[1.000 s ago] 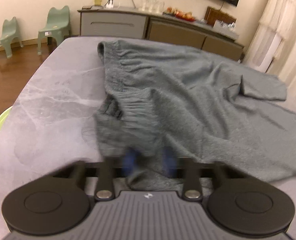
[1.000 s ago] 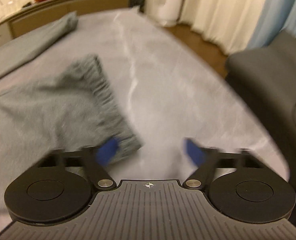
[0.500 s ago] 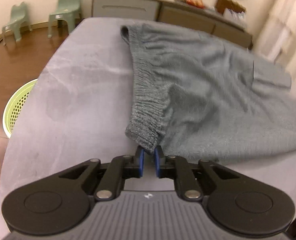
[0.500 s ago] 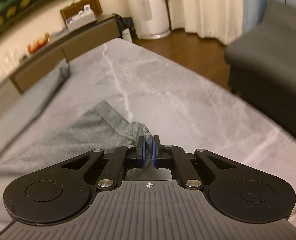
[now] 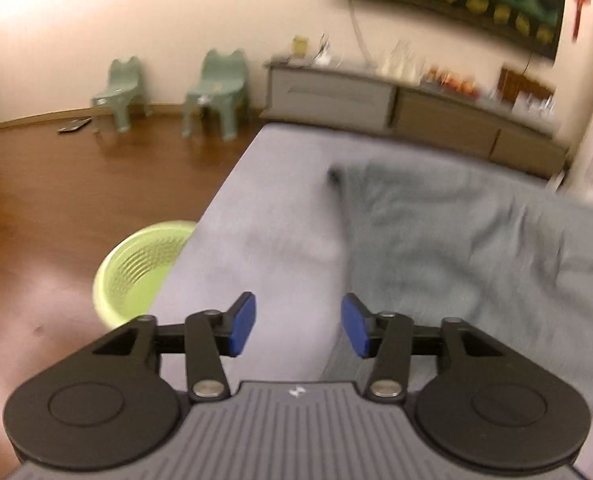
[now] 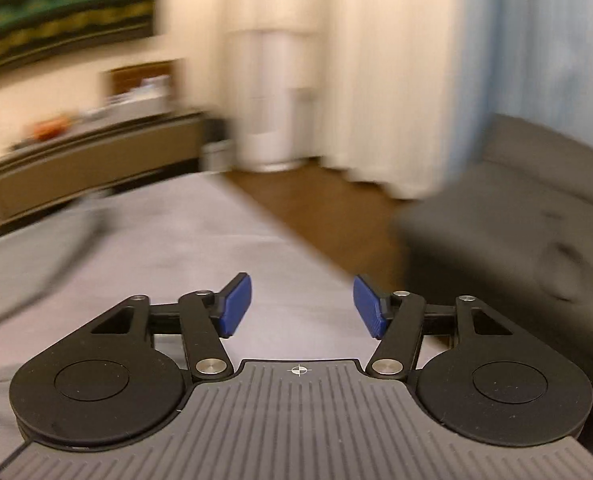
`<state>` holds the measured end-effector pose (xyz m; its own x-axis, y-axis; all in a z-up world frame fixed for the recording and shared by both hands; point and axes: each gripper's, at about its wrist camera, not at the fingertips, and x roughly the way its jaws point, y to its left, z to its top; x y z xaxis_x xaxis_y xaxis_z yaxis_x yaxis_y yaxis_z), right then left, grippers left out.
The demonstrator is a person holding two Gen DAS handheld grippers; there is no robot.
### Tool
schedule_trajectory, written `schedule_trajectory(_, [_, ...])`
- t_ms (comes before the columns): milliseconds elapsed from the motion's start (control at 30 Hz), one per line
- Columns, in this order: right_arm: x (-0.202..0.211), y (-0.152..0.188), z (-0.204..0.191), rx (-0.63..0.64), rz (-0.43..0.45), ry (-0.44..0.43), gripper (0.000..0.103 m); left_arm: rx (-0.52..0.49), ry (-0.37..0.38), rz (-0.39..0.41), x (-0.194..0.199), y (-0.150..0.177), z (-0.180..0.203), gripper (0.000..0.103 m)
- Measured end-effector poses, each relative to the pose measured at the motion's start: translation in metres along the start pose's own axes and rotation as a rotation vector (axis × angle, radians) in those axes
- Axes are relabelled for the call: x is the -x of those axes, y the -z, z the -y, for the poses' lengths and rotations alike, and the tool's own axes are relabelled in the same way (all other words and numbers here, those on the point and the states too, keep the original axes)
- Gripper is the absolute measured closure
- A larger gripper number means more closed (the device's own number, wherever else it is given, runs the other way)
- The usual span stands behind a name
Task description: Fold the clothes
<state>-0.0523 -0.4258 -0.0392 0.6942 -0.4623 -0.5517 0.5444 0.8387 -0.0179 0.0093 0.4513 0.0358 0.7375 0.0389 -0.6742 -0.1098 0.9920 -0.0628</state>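
Note:
A grey knitted garment (image 5: 476,240) lies spread on the grey marble table (image 5: 276,208), filling the right half of the left wrist view. My left gripper (image 5: 298,326) hangs above the table just left of the garment's near edge; its jaws are opening and nothing is between the blue pads. In the blurred right wrist view a strip of the grey garment (image 6: 28,256) shows at the far left. My right gripper (image 6: 302,306) is over bare table (image 6: 256,248), its jaws opening with nothing between them.
A lime-green basket (image 5: 136,268) stands on the wooden floor by the table's left edge. Two small green chairs (image 5: 216,88) and a long sideboard (image 5: 396,104) line the back wall. A dark sofa (image 6: 516,232) sits to the right of the table, with curtains behind it.
Both grippers were shut on the garment's edges half a second ago; both have let go, opened and risen, tilting up so more of the room shows. The garment lies back on the table.

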Motion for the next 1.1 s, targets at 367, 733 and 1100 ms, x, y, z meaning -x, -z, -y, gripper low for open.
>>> schedule_trajectory(367, [-0.215,-0.072,-0.169,0.146,-0.196,-0.221,0.013,-0.149,-0.117,-0.217,-0.2,-0.092,0.068,0.044])
schedule_trajectory(733, [-0.188,-0.113,-0.13,0.068,-0.002,-0.084,0.101,-0.201,-0.079,-0.185,-0.259,-0.113,0.098,0.064])
schedule_trajectory(1100, [-0.224,-0.095,-0.127,0.218,-0.122,-0.125,0.01,-0.353,-0.078,-0.113,-0.251,-0.134,0.134,0.05])
